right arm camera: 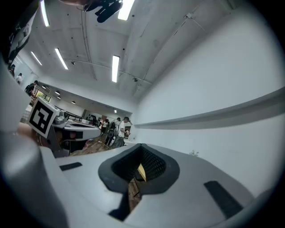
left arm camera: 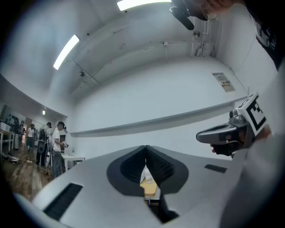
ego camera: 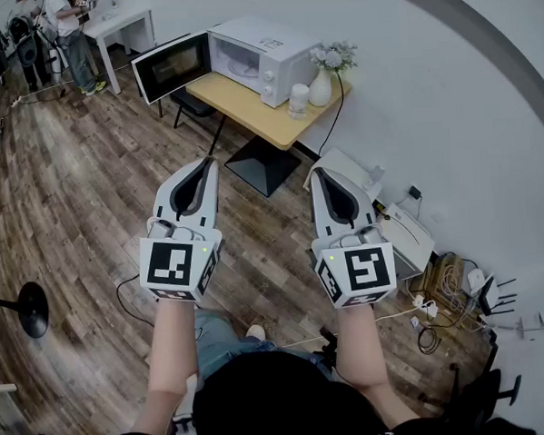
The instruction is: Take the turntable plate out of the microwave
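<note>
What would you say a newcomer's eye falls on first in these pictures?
The left gripper and right gripper fill the head view's middle, raised side by side, jaws together and empty. Beyond them, a white microwave stands on a wooden table with its door swung open to the left, a vase of flowers beside it.

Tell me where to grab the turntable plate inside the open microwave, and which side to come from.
Likely its front rim, reached straight through the open front of the microwave. The turntable plate lies flat in the cavity with walls on the other sides, so only that edge offers a pinch. The door hangs wide open toward the head view's left, out of the way.
</note>
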`<state>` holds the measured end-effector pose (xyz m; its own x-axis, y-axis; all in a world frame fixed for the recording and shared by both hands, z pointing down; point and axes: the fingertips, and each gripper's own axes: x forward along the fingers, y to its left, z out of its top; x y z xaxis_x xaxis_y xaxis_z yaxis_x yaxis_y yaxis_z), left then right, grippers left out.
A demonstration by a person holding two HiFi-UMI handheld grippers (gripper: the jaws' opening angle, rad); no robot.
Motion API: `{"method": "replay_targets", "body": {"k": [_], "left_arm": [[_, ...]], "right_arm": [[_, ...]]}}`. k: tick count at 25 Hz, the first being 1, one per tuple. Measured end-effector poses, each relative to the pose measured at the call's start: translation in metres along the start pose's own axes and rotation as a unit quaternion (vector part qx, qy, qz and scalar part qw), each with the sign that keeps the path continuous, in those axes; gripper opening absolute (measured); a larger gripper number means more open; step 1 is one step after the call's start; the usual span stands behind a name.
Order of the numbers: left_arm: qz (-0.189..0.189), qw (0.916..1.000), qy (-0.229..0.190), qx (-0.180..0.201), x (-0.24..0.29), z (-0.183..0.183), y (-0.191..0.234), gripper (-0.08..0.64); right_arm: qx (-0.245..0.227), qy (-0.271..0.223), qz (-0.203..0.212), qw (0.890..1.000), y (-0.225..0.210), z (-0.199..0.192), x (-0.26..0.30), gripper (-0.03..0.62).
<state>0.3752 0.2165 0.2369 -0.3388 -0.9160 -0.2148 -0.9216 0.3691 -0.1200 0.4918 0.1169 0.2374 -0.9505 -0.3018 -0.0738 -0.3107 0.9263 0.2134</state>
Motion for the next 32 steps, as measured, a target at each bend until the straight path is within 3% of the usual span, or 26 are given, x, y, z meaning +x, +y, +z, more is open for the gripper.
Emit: {"method": "replay_targets", "body": {"k": [9, 13, 15, 17, 19, 22, 32], "left_arm": [[-0.008, 0.9997, -0.003, -0.024, -0.014, 0.002, -0.006, 0.011], [-0.013, 0.9993, 0.002, -0.036, -0.012, -0.002, -0.005, 0.014], [-0.012, 0.9991, 0.012, -0.038, -0.008, -0.005, -0.001, 0.069], [-0.014, 0.9986, 0.023, -0.046, -0.004, -0.008, 0.002, 0.229], [-0.01, 0.9984, 0.025, -0.051, -0.002, -0.008, 0.009, 0.316], [-0.006, 0.9981, 0.028, -0.054, 0.001, -0.011, 0.022, 0.357], [-0.013, 0.997, 0.046, -0.06, 0.049, -0.033, 0.083, 0.36]], "right_arm": [[0.004, -0.019, -0.006, 1.0, 0.001, 0.007, -0.015, 0.014], [0.038, -0.013, 0.004, 0.999, 0.001, 0.002, -0.01, 0.032], [0.049, -0.006, 0.019, 0.999, 0.003, -0.001, -0.004, 0.215], [0.049, -0.005, 0.022, 0.999, 0.004, -0.001, 0.002, 0.301], [0.04, -0.001, 0.022, 0.999, 0.008, -0.001, 0.008, 0.314], [0.031, 0.008, 0.021, 0.999, 0.015, -0.003, 0.02, 0.319], [0.055, 0.014, -0.011, 0.998, 0.005, -0.011, 0.09, 0.316]]}}
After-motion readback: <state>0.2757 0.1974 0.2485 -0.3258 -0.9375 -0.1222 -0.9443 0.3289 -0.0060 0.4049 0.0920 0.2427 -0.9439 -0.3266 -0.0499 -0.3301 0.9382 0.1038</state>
